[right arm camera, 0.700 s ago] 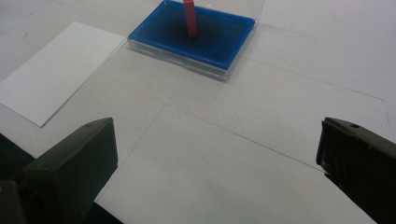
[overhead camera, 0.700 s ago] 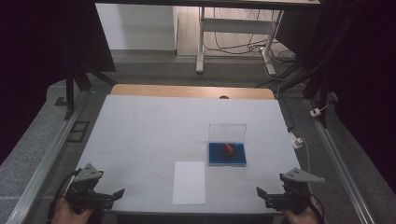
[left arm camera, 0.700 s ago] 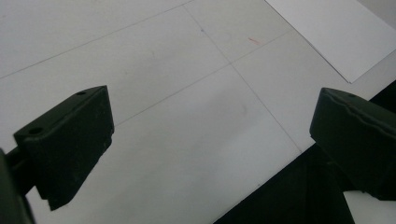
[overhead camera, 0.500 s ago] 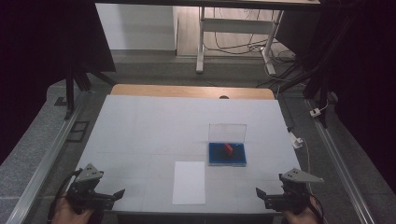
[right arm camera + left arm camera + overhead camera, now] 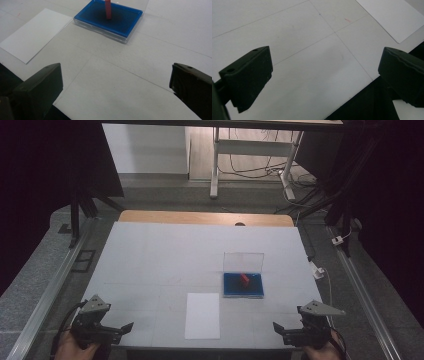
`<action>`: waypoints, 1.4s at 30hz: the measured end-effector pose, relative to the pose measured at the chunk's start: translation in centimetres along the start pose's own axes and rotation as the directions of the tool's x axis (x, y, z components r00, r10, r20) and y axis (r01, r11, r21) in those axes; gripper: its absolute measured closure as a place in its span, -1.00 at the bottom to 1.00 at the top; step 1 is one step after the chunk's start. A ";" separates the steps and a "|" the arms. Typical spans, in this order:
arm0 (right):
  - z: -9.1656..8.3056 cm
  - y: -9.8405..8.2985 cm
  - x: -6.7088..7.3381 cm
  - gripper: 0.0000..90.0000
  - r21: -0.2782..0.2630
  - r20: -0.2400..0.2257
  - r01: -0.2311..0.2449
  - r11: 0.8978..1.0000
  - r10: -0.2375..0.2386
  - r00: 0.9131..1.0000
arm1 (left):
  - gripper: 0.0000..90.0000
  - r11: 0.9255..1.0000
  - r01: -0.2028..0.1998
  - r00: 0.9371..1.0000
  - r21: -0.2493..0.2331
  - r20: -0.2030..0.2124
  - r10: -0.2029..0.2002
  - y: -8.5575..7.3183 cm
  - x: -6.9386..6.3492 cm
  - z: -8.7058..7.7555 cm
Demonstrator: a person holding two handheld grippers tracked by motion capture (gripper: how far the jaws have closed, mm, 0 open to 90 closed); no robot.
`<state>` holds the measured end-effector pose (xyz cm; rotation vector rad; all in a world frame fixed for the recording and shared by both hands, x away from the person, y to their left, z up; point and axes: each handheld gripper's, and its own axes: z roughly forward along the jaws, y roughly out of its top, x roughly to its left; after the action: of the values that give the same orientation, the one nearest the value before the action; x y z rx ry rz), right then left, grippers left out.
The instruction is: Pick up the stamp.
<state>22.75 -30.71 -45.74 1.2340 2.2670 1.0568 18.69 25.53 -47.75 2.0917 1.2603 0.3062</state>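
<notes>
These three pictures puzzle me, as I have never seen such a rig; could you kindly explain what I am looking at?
A person holds two hand tools at a white table. The high view looks down from above: left gripper, right gripper. The other two pictures come from cameras riding on each gripper, looking along its black fingers, which stand open and hold nothing. On the table lie a white sheet of paper and a clear case with a blue base and raised lid, with a small red piece inside.

A: Items nearest the near edge?
B: White paper sheet (image 5: 202, 315), flat, long side running away from the near edge.
A: And the case?
B: Clear case (image 5: 243, 285), blue tray, lid open and upright; small red piece (image 5: 244, 279) inside, just right of sheet.
</notes>
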 end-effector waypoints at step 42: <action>3.5 4.1 1.4 -1.00 -0.038 -0.106 0.098 0.994 -0.101 0.989 | -1.00 0.999 -0.035 0.999 0.021 0.005 0.035 0.1 -0.3 0.2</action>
<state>26.42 -26.55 -44.93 1.0627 2.3548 1.1441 18.72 25.16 -47.79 2.1332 1.2301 0.3042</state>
